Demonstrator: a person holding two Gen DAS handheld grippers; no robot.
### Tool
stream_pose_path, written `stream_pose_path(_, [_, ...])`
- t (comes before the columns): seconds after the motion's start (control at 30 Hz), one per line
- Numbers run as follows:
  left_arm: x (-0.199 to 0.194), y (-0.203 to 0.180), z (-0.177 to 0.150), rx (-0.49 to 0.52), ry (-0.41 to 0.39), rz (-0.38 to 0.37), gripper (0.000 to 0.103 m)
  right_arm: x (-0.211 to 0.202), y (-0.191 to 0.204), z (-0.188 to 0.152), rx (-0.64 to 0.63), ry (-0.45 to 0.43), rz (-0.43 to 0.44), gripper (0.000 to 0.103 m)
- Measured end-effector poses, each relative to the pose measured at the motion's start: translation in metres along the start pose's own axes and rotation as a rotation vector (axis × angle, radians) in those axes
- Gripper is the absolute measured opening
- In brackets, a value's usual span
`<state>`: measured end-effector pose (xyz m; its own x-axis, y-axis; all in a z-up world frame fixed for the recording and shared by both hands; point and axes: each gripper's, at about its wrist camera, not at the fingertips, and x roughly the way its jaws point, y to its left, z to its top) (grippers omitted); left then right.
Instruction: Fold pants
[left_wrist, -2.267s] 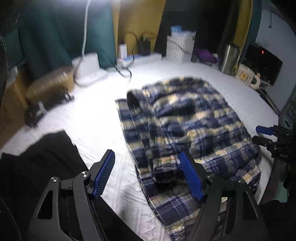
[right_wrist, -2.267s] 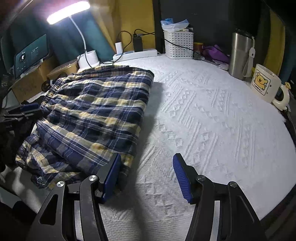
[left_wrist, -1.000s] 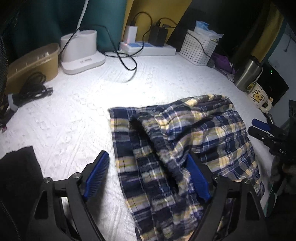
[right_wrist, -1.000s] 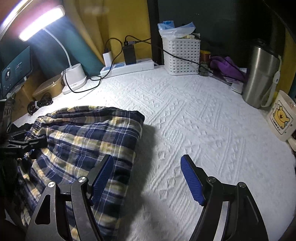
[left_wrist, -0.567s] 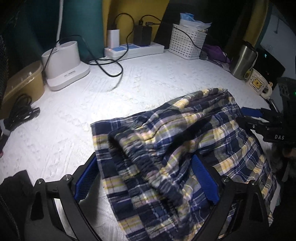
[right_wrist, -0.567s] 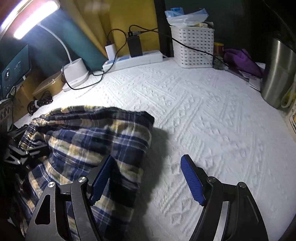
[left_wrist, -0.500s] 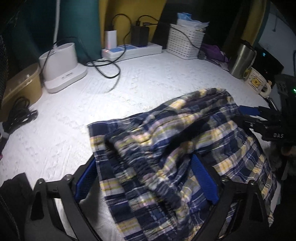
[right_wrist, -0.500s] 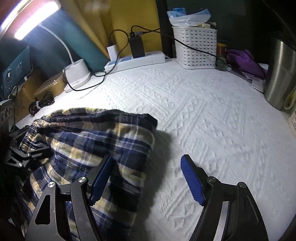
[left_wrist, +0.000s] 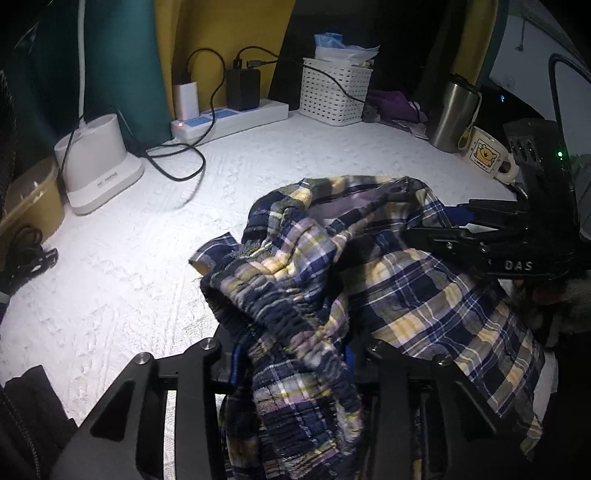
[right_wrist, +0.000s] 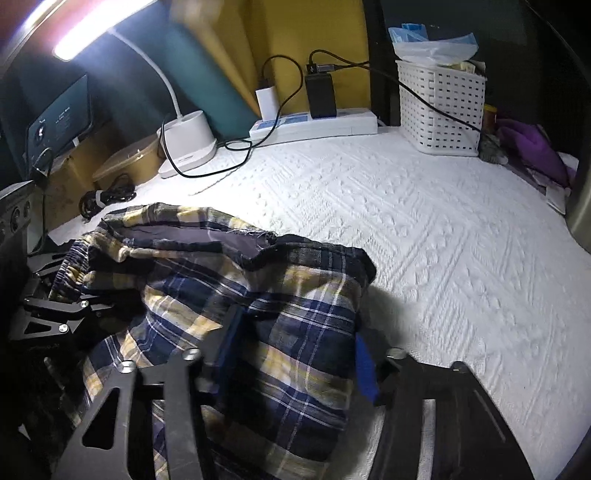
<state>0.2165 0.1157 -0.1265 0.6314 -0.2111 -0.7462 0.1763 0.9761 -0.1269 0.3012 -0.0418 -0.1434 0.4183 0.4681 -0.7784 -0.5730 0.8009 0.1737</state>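
Note:
The blue, yellow and white plaid pants (left_wrist: 424, 295) lie bunched on the white textured cover (left_wrist: 129, 266). My left gripper (left_wrist: 293, 358) is closing, and the gathered elastic waistband fills the gap between its blue pads. In the right wrist view a folded edge of the pants (right_wrist: 295, 306) sits between the closing jaws of my right gripper (right_wrist: 297, 354). Each gripper shows in the other's view: the right gripper (left_wrist: 436, 221) at the pants' far right side, the left gripper (right_wrist: 81, 284) at their left edge. The cloth hides most of each pad.
Along the back stand a white lamp base (left_wrist: 99, 166), a power strip (left_wrist: 236, 118) with chargers and cables, a white basket (left_wrist: 334, 94), a steel tumbler (left_wrist: 452, 114) and a bear mug (left_wrist: 487, 155). A tan container (left_wrist: 26, 199) and black cloth (left_wrist: 26, 424) sit at left.
Both pairs of jaws have narrowed from wide open onto the plaid fabric. The pants have bunched up and risen off the cover, and the two grippers have come closer together.

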Motion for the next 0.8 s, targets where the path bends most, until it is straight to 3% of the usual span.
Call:
stream_pose_path(0.1, [-0.007, -0.003, 0.001, 0.009, -0.020, 0.005, 0.035, -0.007, 0.001, -0.001, -0.003, -0.014, -0.005, 0.023])
stream_pose_path(0.17, [-0.014, -0.006, 0.002, 0.022, -0.041, 0.008, 0.035, -0.014, 0.004, -0.001, -0.012, -0.025, -0.010, 0.022])
stream_pose_path(0.8, [-0.097, -0.033, 0.000, 0.070, -0.239, 0.023, 0.034, -0.110, 0.050, -0.001, -0.099, -0.209, -0.057, 0.018])
